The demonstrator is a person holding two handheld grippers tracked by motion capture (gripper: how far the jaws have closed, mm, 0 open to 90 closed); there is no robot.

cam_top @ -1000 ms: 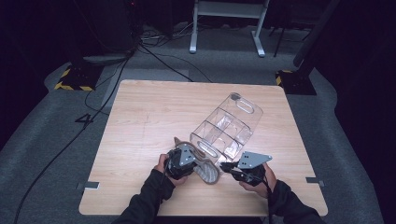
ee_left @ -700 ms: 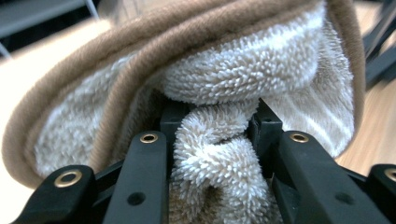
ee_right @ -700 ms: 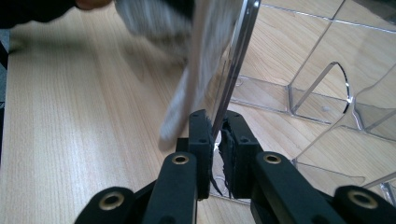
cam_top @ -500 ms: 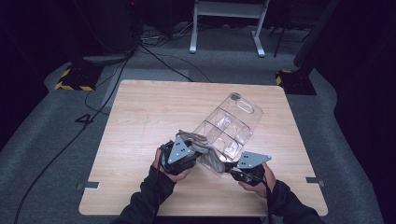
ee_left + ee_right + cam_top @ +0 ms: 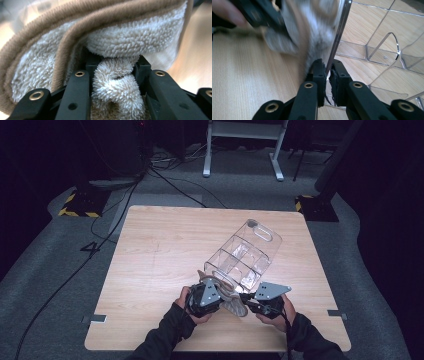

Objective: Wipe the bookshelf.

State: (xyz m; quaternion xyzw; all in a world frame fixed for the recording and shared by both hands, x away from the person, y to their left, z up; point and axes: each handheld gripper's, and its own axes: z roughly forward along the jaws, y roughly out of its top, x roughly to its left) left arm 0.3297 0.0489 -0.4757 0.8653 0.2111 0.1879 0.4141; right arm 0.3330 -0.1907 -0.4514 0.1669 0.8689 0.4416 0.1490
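High view: left gripper point(image 5: 223, 295) clenches a fleecy slipper point(image 5: 117, 82) at the table's point(image 5: 150, 270) six o'clock edge; right gripper point(image 5: 326, 72) pinches the clear organizer's point(image 5: 247, 257) wall just beside it.

Wooden table point(image 5: 165, 250) stands on grey carpet point(image 5: 60, 285). Beyond the table's far edge: a white metal frame point(image 5: 242, 142) and black cables point(image 5: 165, 185). Off its far-left corner sits a yellow-black striped block point(image 5: 80, 205); a second one point(image 5: 312, 205) sits off the far-right corner.

black jaws pinch a fold of fluffy white towel point(image 5: 117, 85). its tan edge point(image 5: 62, 62) curves above, close up.
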